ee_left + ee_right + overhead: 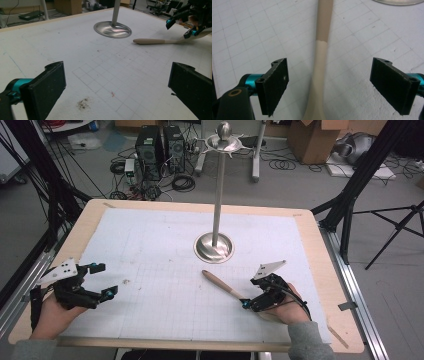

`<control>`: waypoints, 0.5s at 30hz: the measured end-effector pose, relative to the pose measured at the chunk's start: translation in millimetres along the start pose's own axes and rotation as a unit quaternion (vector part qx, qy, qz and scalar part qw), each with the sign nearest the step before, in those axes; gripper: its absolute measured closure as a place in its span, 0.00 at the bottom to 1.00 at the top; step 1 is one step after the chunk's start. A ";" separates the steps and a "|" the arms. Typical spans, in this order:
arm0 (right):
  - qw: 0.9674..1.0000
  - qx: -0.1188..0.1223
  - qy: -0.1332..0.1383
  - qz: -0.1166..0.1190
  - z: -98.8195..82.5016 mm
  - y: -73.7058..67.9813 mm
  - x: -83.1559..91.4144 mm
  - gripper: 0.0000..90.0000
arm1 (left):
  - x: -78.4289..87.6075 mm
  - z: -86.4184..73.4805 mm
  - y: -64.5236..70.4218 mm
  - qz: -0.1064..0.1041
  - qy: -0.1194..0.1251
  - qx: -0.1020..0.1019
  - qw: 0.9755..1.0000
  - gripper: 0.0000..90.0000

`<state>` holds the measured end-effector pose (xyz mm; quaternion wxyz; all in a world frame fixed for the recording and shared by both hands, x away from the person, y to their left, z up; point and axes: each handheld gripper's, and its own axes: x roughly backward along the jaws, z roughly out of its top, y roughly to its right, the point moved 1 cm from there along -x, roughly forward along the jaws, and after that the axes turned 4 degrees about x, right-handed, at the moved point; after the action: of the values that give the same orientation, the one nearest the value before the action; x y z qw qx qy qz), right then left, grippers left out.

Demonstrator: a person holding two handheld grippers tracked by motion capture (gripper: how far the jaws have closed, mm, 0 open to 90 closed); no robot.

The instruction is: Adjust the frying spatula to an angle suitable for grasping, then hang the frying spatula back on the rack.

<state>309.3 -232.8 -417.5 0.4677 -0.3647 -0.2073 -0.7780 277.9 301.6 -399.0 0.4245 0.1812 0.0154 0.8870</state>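
1. The right gripper (256,301) is hovering over the near right part of the surface (150,250), its jaws standing wide on either side of the wooden spoon (222,284) and closing on nothing.
2. The spoon is lying flat on the gridded mat, handle pointing far-left toward the steel stand (215,245), bowl end under the right gripper.
3. The left gripper (102,280) is waiting at the near left, well apart from the spoon, jaws wide and empty.
4. Progress, as I am judging it: the reach looks finished and the grasp is not yet made; closing on the spoon, lifting it and (probably) hanging it on the stand's hooks (223,142) are all left.
5. The right gripper view is showing the spoon (322,50) centred between the jaws, where the darker handle meets the paler neck, a detail the high view is hiding behind the hand.
6. The left gripper view is showing the spoon (150,41) lying just near of the stand's base (112,29), apart from it, and a dark smudge (82,103) on the mat.
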 end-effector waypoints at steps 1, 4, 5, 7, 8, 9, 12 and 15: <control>1.000 0.000 -0.001 0.001 -0.2 0.2 -0.1 0.16 | 0.2 0.1 0.1 0.000 0.001 0.000 1.000 0.02; 1.000 0.000 -0.004 0.002 -0.5 0.9 -0.6 0.17 | 0.3 0.1 0.1 0.000 0.001 0.000 1.000 0.02; 1.000 0.000 -0.007 0.004 -0.7 0.8 -1.5 0.17 | 0.4 -0.1 0.7 0.000 0.000 0.001 1.000 0.02; 1.000 0.001 -0.013 0.007 -1.1 1.1 -2.5 0.17 | 0.4 0.0 1.0 0.000 0.001 0.001 1.000 0.02; 1.000 0.001 -0.013 0.007 -1.1 1.1 -2.5 0.17 | 0.4 0.0 1.0 0.000 0.001 0.001 1.000 0.02; 1.000 0.001 -0.018 0.014 -1.3 1.0 -4.1 0.18 | 0.6 0.5 0.3 0.001 0.001 -0.001 1.000 0.02; 0.999 0.002 -0.024 0.020 -1.4 0.9 -6.1 0.21 | 0.0 0.2 0.4 0.001 0.000 0.001 1.000 0.02; 0.999 0.002 -0.033 0.025 -1.3 0.3 -9.2 0.25 | 0.1 0.0 0.5 0.001 -0.002 -0.002 1.000 0.02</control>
<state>311.8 -228.5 -425.4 0.4805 -0.3942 -0.2147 -0.7534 277.5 301.3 -398.9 0.4239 0.1824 0.0127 0.8870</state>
